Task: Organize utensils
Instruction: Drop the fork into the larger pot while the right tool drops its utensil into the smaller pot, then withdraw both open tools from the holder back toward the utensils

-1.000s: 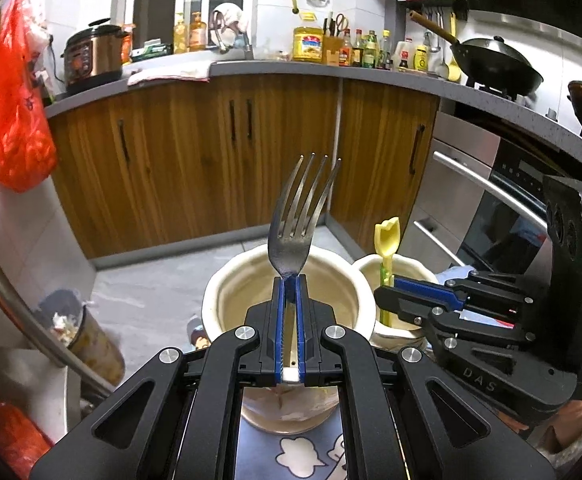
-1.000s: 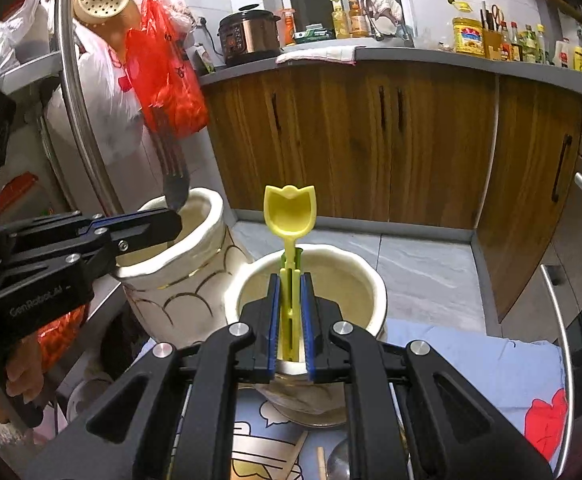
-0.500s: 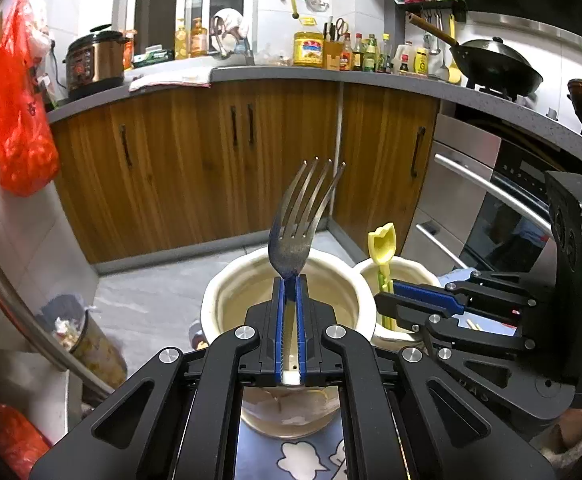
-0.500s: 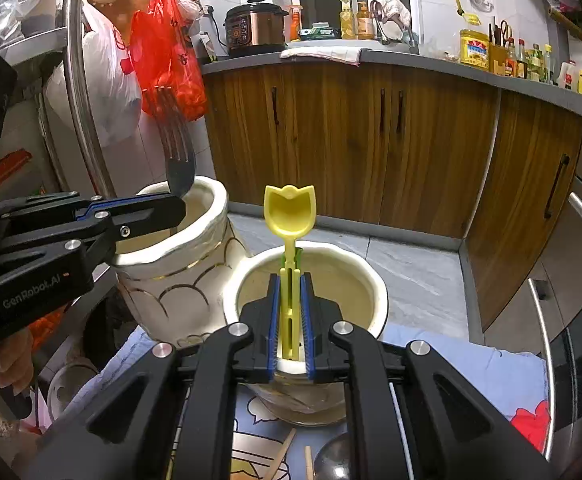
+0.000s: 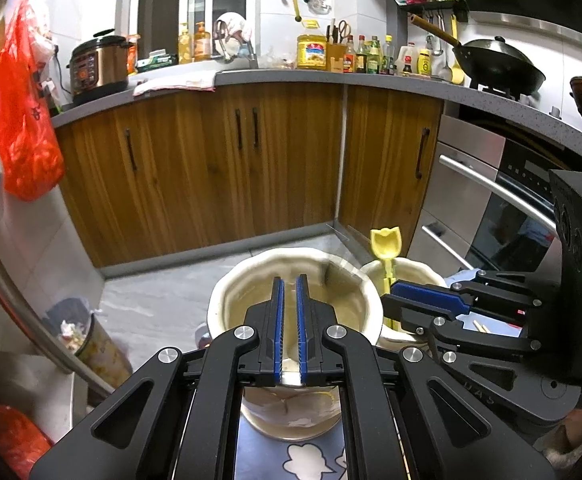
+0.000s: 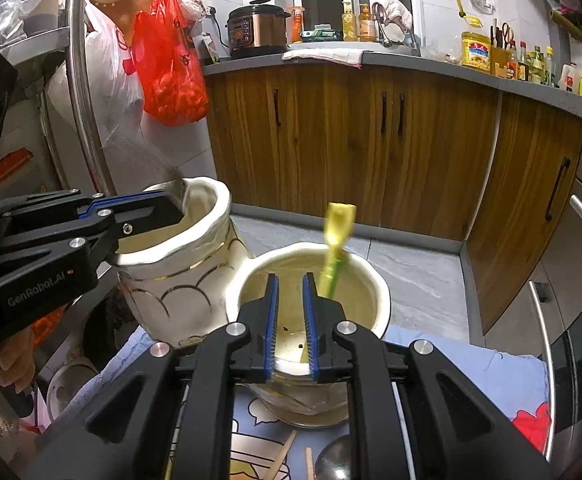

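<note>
Yellow plastic utensil with a tulip-shaped head (image 6: 337,236) stands handle-down in the smaller cream ceramic pot (image 6: 379,280), leaning to the right against the far rim. It is just ahead and to the right of my right gripper (image 6: 290,280). That gripper's jaws are parted with nothing between them, and through the gap I see only the pot's bare floor. The utensil looks smeared, so I judge it loose and settling.

My left gripper (image 5: 287,282) is likewise spread and empty, poised over the mouth of the taller cream pot with gold scallop lines (image 6: 179,280). A grey blur at that pot's rim (image 6: 173,178), just beyond the left fingertips, may be a metal utensil going in, but I cannot make out its shape.

What is left to sort lies low and close to me, on the patterned blue cloth (image 6: 471,368) in front of the smaller pot. It sits beneath my right gripper's body, not ahead of its tips. There are pale wooden chopsticks (image 6: 285,454), their long axes running roughly away from me with a slight lean to the right, and the rounded bowl of a metal spoon (image 6: 331,466) just to their right.

My right gripper is the nearer one. As I judge it, it must draw back and tip down before closing across a stick's width.
</note>
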Available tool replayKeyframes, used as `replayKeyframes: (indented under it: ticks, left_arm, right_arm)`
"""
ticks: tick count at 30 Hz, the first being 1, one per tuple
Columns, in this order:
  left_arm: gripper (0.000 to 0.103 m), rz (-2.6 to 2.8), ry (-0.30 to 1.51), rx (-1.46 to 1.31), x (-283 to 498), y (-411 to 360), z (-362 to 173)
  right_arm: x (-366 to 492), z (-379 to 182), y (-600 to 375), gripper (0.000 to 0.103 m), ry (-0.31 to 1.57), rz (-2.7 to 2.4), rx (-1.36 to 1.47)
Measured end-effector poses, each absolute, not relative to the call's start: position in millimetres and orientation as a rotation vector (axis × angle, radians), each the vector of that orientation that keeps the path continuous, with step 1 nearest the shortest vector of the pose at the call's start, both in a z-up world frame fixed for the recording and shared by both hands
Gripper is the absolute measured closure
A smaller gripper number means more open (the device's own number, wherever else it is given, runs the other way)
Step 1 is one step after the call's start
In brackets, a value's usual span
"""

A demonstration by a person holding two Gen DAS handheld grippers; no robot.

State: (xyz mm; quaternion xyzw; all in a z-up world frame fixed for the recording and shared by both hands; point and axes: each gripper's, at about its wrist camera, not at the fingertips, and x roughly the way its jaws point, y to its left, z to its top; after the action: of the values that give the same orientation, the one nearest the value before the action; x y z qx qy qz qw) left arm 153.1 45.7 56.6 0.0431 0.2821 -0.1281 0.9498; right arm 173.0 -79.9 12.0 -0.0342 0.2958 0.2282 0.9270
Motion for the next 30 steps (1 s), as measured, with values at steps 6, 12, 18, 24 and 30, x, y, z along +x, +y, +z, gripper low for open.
replayKeyframes:
  ticks: [6,12,18,24,30]
  left_arm:
    - [0.078,-0.256,0.572,0.069,151.9,49.7,58.3]
    - [0.068,-0.238,0.547,0.054,141.4,55.1,70.9]
    - [0.048,-0.220,0.534,0.048,122.8,57.8,87.2]
    - [0.030,-0.207,0.514,0.073,105.2,53.0,95.3]
    - [0.025,-0.197,0.537,0.058,90.7,52.4,90.9]
  right_arm:
    - [172.0,15.0,-84.5,0.073,0.605,0.471,-0.046]
    - [162.5,31.1,-94.6,0.061,0.582,0.459,-0.021]
    - [138.2,56.3,-120.2,0.038,0.537,0.447,0.013]
    - [117.6,66.7,-155.0,0.027,0.520,0.411,0.059]
    - [104.4,63.5,-185.9,0.014,0.525,0.378,0.093]
